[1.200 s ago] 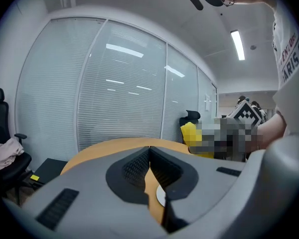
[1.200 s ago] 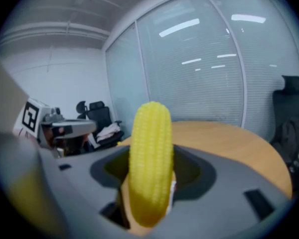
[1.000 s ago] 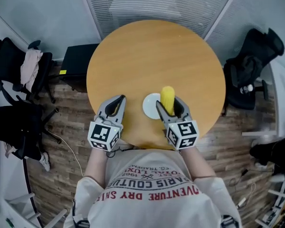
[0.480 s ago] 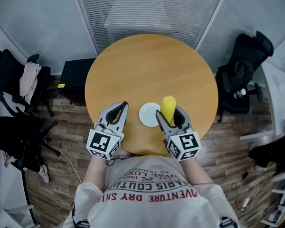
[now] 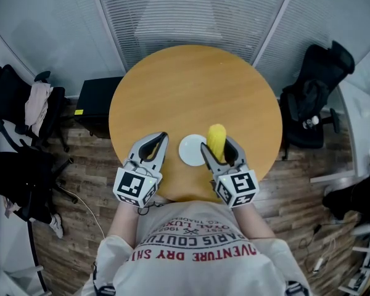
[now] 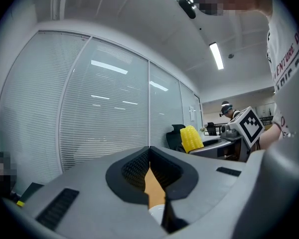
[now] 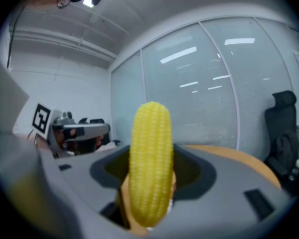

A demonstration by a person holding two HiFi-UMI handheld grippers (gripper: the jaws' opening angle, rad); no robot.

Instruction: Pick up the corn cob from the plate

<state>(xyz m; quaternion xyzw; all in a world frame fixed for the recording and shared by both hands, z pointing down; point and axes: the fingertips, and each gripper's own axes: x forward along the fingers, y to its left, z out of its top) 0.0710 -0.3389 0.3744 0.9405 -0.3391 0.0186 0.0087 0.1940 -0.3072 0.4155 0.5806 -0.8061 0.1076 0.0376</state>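
Observation:
The yellow corn cob stands clamped between the jaws of my right gripper, lifted just right of the small white plate on the round wooden table. In the right gripper view the corn cob fills the middle, pointing up out of the jaws. My left gripper hovers left of the plate with its jaws closed and nothing between them. In the left gripper view the corn cob shows far to the right, and a sliver of the plate lies below the shut jaws.
Black office chairs stand at the right and at the left of the table. A black box sits on the floor by the table's left edge. Glass walls with blinds close off the far side.
The right gripper has kept its hold on the corn beside the plate. The head view shifted a second ago, then settled. Both grippers have barely moved.

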